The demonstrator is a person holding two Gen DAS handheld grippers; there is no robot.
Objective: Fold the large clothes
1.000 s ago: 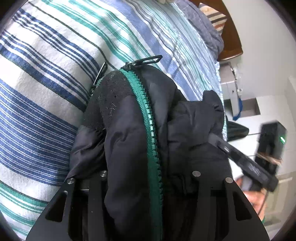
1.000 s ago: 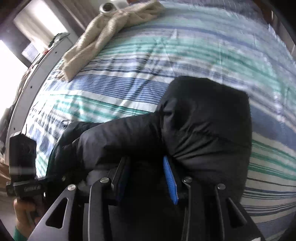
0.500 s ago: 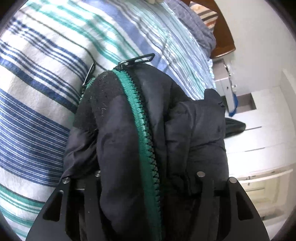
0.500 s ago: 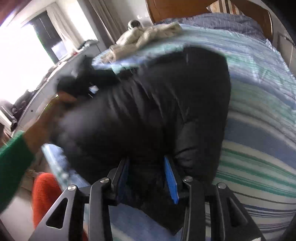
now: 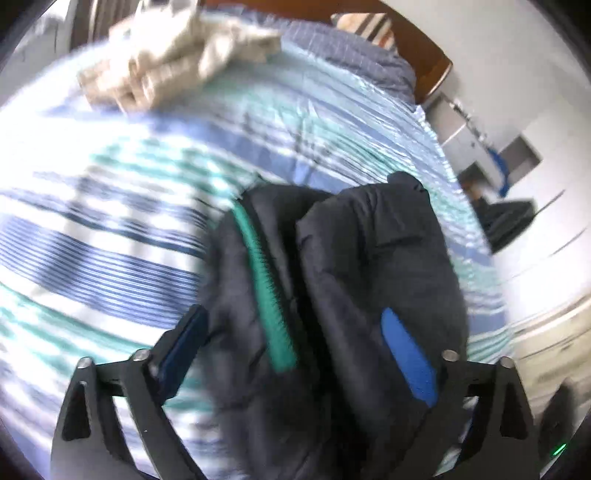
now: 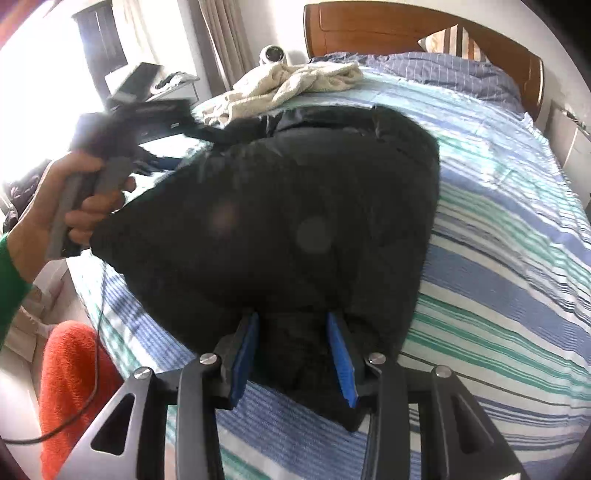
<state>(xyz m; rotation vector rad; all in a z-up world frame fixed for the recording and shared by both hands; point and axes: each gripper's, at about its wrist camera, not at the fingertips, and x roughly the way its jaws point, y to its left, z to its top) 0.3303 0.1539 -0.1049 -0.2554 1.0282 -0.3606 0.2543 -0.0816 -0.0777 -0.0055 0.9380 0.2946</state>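
The left claw (image 5: 295, 354) has its blue pads (image 5: 408, 360) spread wide, and a bunched black jacket (image 5: 369, 266) fills the gap, green zipper (image 5: 266, 291) running up the middle. Whether the pads pinch it, I can't tell. Behind lies the striped bed (image 5: 110, 206), with a blurred cream garment (image 5: 177, 55) near the headboard (image 5: 424, 62).

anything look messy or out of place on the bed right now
Yes. A cream garment lies crumpled, unfolded, near the headboard. The black jacket is bunched up between the left tool and the right tool, not laid flat.
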